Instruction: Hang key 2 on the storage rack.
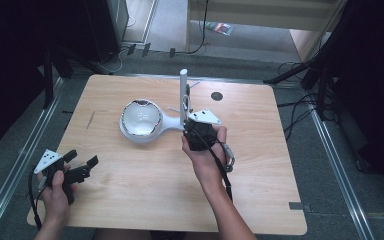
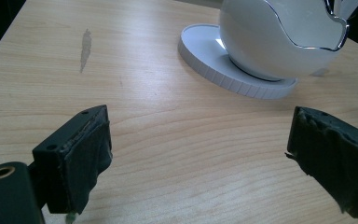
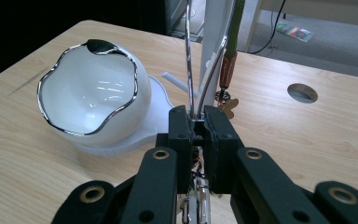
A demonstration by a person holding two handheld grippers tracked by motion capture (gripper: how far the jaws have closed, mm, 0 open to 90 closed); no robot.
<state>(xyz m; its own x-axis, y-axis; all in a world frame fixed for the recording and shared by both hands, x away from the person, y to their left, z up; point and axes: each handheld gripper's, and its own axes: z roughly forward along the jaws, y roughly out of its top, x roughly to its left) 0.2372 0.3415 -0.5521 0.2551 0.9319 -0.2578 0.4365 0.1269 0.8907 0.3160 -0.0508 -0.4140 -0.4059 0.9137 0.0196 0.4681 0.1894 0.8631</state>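
Table (image 1: 145, 195) of pale wood carries the whole scene. At its near left corner, the left gripper (image 1: 82, 164) hovers low in the person's left hand (image 1: 55, 192), jaws spread wide with nothing between them; in the left gripper view those jaws point toward the white bowl (image 2: 279, 42). The bowl, silver-rimmed and wavy-edged, sits on a round white base (image 1: 130, 136) near the table's middle. Just right of it rises a white post (image 1: 183, 92). The right gripper (image 3: 196, 135), held in the right hand (image 1: 205, 155) beside the post, is clamped tight on a silver chain (image 3: 189, 56) that loops up the post, next to a hanging brown-and-green pendant (image 3: 228, 70). Further right, a round hole (image 1: 217, 96) shows in the tabletop.
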